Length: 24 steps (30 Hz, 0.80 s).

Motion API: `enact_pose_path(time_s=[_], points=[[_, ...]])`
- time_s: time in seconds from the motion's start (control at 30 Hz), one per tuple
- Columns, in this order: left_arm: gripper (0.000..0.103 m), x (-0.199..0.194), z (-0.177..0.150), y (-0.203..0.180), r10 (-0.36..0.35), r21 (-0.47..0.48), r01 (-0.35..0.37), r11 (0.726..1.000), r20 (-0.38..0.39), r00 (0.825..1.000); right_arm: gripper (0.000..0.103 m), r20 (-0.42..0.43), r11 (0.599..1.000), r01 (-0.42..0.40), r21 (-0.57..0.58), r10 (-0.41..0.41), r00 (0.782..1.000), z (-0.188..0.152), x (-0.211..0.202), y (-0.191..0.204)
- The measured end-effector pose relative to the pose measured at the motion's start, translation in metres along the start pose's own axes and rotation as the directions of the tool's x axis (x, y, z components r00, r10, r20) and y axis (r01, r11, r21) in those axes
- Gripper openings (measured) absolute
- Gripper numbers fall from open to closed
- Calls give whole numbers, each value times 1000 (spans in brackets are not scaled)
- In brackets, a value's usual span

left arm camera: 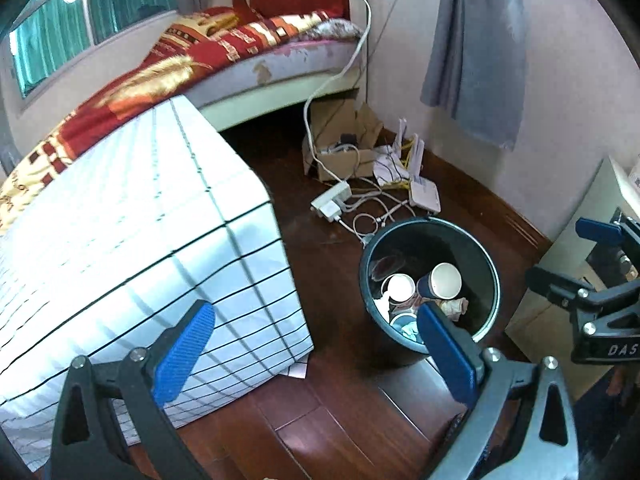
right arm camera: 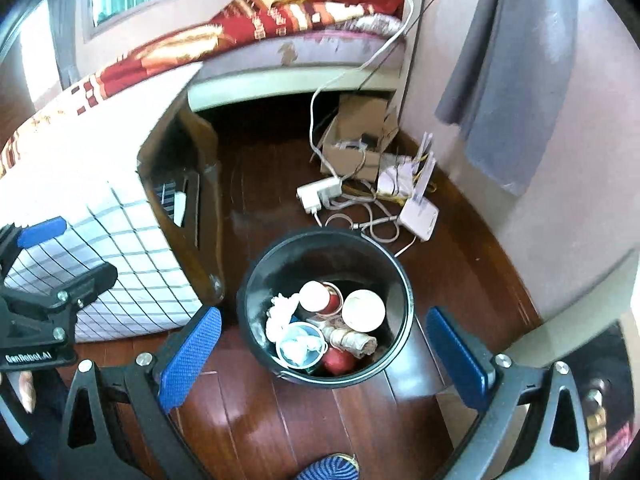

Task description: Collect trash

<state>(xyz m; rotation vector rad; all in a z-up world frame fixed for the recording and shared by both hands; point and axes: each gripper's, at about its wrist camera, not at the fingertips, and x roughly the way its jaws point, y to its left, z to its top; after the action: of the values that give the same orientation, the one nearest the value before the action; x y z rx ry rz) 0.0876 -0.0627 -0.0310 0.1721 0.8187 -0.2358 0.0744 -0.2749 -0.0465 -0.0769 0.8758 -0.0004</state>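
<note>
Left gripper: jaws wide apart, holding nothing; its right pad overlaps the near rim of the bin in the left wrist view.
Right gripper: jaws spread wide, empty, hanging above the bin, which sits between the two blue pads.
Bin: dark round bucket standing upright on the wooden floor, just beside the covered table at its 9 o'clock.
Trash: inside the bin lie paper cups, crumpled white tissue, a red round item and a wad of wrapping.
Table: draped in a white checked cloth, at 10 o'clock from the left gripper.
Cables and power strip: on the floor at the bin's 12 o'clock, with a white router and a cardboard box beyond.
Bed: red patterned blanket, far at 12 o'clock.
</note>
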Motion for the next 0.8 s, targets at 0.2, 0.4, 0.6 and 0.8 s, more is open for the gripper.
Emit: enact_pose_path(time_s=[0.2,0.4,0.6,0.8], points=[[102,-59,-10,-1,16,-2,-16,1000,92,996,103,44,1000,13,-23,-12,999,-1,-55,28],[102,-97,-15,1,25,-18,-23,1000,134,991,103,85,1000,8,-28,-5,996,-3,-99,45],[102,-134,-16,7,60,-55,-51,997,197,978,103,150,999,15,-40,-9,989,-3,-142,54],[103,-163,-16,15,89,-104,-63,993,271,958,103,235,997,60,-50,-47,971,-3,-183,55]])
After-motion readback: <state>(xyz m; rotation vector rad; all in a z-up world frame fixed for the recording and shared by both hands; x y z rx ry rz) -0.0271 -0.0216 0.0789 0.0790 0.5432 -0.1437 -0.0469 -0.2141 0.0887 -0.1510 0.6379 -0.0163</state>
